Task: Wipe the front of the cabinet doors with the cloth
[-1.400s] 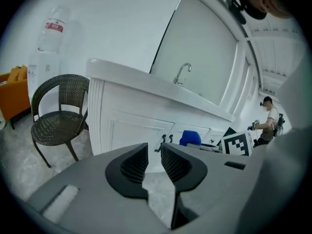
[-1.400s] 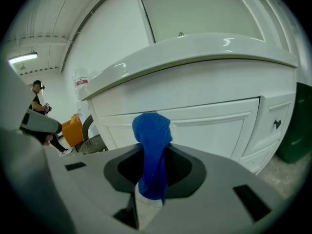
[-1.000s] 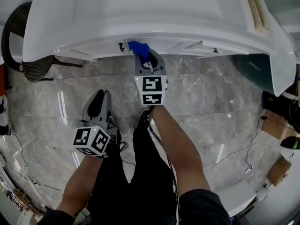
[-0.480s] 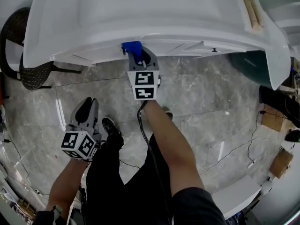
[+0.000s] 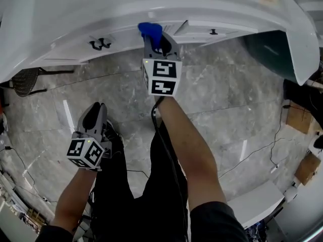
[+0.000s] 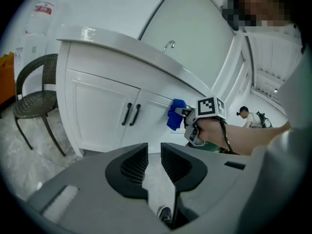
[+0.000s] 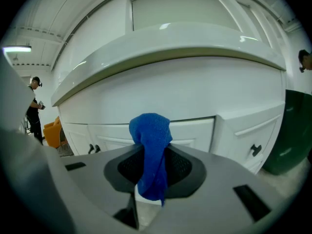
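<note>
Blue cloth is clamped in the right gripper. The jaws are closed on its middle, with a bunched end sticking up past the fingertips and the tail hanging down between them. The cloth is up at the white cabinet front, just under the countertop lip and to the right of the paired black door handles. Can't tell if it's touching or just off the surface. Left gripper has its jaws a narrow gap apart with nothing between them, only floor showing through. It's held low over the marble floor, well apart from the cabinet. Wicker chair stands just beside the cabinet's left end.
</note>
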